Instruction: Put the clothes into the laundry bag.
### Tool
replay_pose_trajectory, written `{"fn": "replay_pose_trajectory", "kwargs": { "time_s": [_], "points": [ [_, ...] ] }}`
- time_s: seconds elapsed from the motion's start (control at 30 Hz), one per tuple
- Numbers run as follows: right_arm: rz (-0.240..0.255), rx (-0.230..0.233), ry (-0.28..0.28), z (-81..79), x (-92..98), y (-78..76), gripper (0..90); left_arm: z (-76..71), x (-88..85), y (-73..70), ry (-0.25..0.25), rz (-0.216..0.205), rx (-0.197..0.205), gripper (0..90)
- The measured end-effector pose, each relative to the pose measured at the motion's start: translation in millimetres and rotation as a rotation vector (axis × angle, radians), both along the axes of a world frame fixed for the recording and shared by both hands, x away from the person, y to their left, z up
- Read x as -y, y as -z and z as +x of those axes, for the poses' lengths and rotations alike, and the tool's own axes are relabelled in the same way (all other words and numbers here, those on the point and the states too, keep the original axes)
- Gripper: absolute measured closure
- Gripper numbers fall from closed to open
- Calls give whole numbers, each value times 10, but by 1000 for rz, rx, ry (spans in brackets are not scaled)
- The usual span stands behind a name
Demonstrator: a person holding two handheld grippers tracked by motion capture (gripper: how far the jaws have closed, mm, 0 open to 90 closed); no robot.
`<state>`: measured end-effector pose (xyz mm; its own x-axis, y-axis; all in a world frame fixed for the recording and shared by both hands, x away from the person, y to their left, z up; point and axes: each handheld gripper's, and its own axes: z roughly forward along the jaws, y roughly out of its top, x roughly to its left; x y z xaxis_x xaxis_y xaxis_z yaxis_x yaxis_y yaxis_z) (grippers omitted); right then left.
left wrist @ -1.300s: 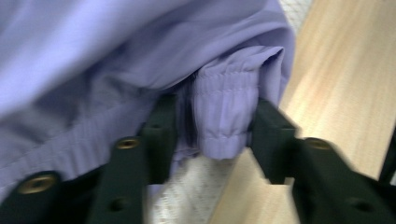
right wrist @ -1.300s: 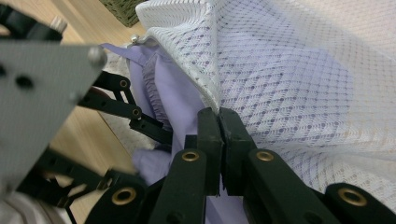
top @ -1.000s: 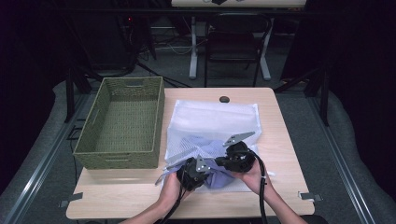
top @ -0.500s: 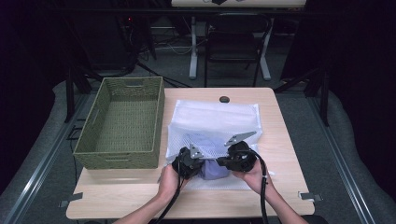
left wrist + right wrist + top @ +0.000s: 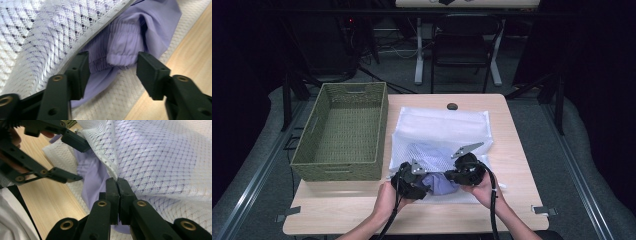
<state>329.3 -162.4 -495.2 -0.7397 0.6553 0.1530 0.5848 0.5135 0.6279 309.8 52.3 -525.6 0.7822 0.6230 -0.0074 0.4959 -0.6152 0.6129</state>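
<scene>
Table [image 5: 512, 150] of pale wood carries a green woven basket [image 5: 342, 132] at the left, standing empty, and a white mesh laundry bag [image 5: 442, 125] lying flat just right of it. Lavender garment [image 5: 439, 182] sits at the bag's near edge, mostly inside, one elasticated end still protruding from the opening. Insertion judged largely complete; the protruding end and closure of the opening remain. Right tool [image 5: 117, 185] is clamped on the bag's upper mesh edge, lifting it. Left tool [image 5: 112, 71] has just been opening; its jaws stand apart around the garment's cuff without pressing. Small dark object [image 5: 452, 106] lies at the far edge. Surrounding room is dark, with a chair [image 5: 462, 45] beyond.
</scene>
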Motion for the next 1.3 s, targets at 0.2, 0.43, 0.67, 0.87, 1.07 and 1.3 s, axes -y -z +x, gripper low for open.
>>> {"fn": "replay_pose_trajectory", "kwargs": {
  "time_s": [0.2, 0.43, 0.67, 0.87, 1.07, 1.3],
  "points": [
    [-7, 3, -5, 5, -11, 6, 888, -81, 100, 27, 51, -20, -23, 311],
    [-6, -1, -5, 4, -23, 15, 888, -106, 321, 163, 50, 0, 14, 299],
    [-6, -2, -8, 0, -19, 4, 888, -29, 379, 286, 58, -3, 25, 681],
    [21, 7, -6, -17, -26, -85, 889, 32, 370, 231, 48, -27, 44, 828],
    [67, 23, 10, -32, 27, -203, 888, 157, 314, 89, -60, -85, 130, 832],
    [103, 34, 36, -15, 99, -260, 888, 271, 254, 73, -169, -121, 207, 830]
  ]
}}
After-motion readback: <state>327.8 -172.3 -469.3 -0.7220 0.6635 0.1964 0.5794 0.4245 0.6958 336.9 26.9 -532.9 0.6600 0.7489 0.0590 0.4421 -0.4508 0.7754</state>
